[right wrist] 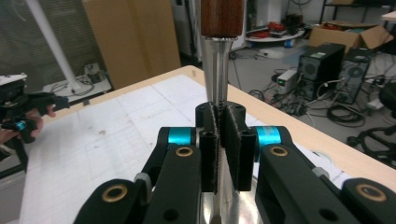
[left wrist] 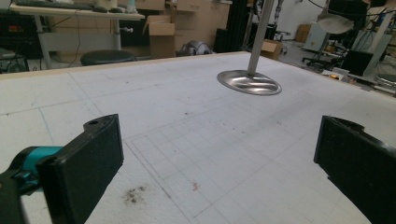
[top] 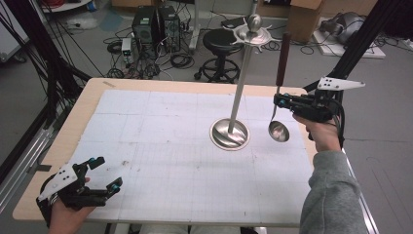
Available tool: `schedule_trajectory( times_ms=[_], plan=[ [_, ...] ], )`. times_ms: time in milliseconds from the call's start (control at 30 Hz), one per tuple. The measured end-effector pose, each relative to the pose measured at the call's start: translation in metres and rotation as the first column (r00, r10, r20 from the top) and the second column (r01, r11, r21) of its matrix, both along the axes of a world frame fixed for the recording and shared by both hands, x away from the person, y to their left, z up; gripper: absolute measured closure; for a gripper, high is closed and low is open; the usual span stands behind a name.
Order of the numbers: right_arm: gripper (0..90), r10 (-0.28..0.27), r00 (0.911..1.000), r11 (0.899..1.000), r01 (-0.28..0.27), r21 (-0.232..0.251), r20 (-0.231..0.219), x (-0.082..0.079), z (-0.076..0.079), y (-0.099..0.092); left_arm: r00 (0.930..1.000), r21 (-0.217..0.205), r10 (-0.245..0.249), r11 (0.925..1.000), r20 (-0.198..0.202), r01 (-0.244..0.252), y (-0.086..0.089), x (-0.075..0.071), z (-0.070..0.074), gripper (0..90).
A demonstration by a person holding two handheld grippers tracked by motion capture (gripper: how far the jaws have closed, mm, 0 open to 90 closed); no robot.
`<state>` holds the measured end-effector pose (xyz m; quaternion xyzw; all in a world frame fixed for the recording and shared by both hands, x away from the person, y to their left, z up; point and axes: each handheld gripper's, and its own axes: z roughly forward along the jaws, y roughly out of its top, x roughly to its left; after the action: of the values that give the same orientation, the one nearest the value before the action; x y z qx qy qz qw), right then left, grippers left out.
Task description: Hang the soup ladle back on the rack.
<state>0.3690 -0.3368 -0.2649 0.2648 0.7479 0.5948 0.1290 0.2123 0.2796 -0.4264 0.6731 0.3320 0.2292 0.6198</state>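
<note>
We see R gripper (top: pixel 278 101) clamped on upright ladle (top: pixel 279 127), far right; L gripper (top: pixel 103 174) jaws apart, near-left over white table (top: pixel 160 146).

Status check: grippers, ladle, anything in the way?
Right gripper shut on ladle, held upright beside stand. Left gripper open, low over table. Nothing between ladle and stand.

- One ladle (top: pixel 279 127), with a wooden handle and a steel bowl.
- One steel utensil stand (top: pixel 230 134): a round base, a pole and a hook ring on top.
- Two handheld grippers: left gripper (top: pixel 105 173), right gripper (top: pixel 277 101).
- One counter (top: pixel 160 146).
- One black round stool (top: pixel 221 41) on the floor beyond.
</note>
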Motion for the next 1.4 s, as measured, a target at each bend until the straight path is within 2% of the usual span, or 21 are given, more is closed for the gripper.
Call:
schedule_trajectory(
  times_ms=[267,600,933,1400],
  plan=[
    [84.7,0.015,0.9998,1.0,-0.015,-0.014,-0.013,0.001,-0.001,0.003,1.0,0.005,-0.002,1.0,-0.001,0.002,-0.001,0.0,0.0,1.8],
    [84.7,0.044,0.999,0.998,-0.044,-0.043,0.003,-0.002,0.001,0.012,1.0,0.01,0.001,1.0,-0.004,-0.001,-0.002,0.001,0.0,1.8],
    [84.7,0.012,0.9998,0.998,-0.011,-0.068,0.014,0.0,0.004,0.022,1.0,0.014,-0.001,0.9999,-0.004,0.001,-0.002,0.001,0.0,1.8],
    [84.7,-0.009,1.0,0.996,0.008,-0.092,-0.001,0.003,0.0,0.03,1.0,0.009,0.002,1.0,-0.007,-0.002,-0.003,0.002,-0.001,1.8]
  ],
)
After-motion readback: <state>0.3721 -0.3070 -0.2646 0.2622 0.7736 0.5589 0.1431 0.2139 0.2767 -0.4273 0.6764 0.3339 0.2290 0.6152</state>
